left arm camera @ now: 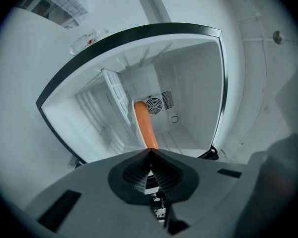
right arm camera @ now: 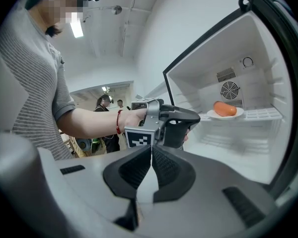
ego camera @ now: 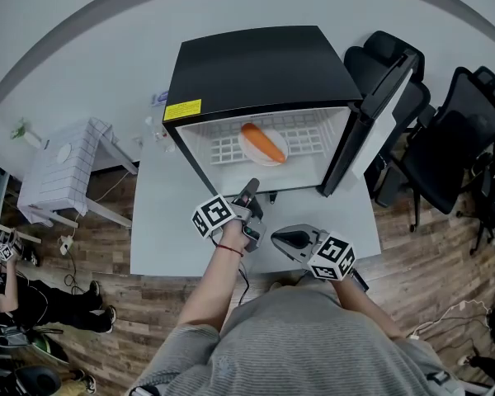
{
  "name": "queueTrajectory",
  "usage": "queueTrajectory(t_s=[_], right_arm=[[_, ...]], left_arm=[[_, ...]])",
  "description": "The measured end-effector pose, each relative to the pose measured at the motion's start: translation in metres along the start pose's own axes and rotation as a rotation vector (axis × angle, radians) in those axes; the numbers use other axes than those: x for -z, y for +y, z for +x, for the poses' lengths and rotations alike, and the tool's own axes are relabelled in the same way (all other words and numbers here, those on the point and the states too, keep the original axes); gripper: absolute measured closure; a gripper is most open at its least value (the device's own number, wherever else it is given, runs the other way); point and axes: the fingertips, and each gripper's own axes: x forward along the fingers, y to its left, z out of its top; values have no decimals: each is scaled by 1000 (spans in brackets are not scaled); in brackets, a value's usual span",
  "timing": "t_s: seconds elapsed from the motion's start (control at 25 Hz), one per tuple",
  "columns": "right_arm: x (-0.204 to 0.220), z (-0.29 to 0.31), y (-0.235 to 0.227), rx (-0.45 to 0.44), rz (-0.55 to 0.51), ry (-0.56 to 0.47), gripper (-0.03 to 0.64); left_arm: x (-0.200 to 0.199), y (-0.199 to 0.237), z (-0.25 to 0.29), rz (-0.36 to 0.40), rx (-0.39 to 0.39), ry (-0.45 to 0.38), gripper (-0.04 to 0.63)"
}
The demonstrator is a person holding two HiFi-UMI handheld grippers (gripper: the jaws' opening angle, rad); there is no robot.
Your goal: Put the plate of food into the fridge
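A: Where is the food now?

B: I see the round white plate with its long orange sausage resting on the white wire shelf inside the small black-topped fridge — its door hangs open at the right.

A: And my grippers?

B: My left gripper has its jaws pressed together on nothing, pointing at the fridge mouth; my right gripper, just beside it above the pale grey desk, is closed and empty too.

A: The room?

B: The fridge stands on that desk against a pale wall; wood-plank floor surrounds it, black office chairs sit at the right, a white gridded cart at the left.
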Motion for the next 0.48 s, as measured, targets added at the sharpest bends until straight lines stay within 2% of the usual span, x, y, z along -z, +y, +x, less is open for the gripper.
queueTrajectory(t_s=[0.32, 0.48], right_arm=[[0, -1, -1, 18, 0, -1, 603], [0, -1, -2, 18, -1, -2, 603]], left_arm=[[14, -18, -16, 223, 14, 37, 584], [28, -21, -27, 307, 3, 53, 584]])
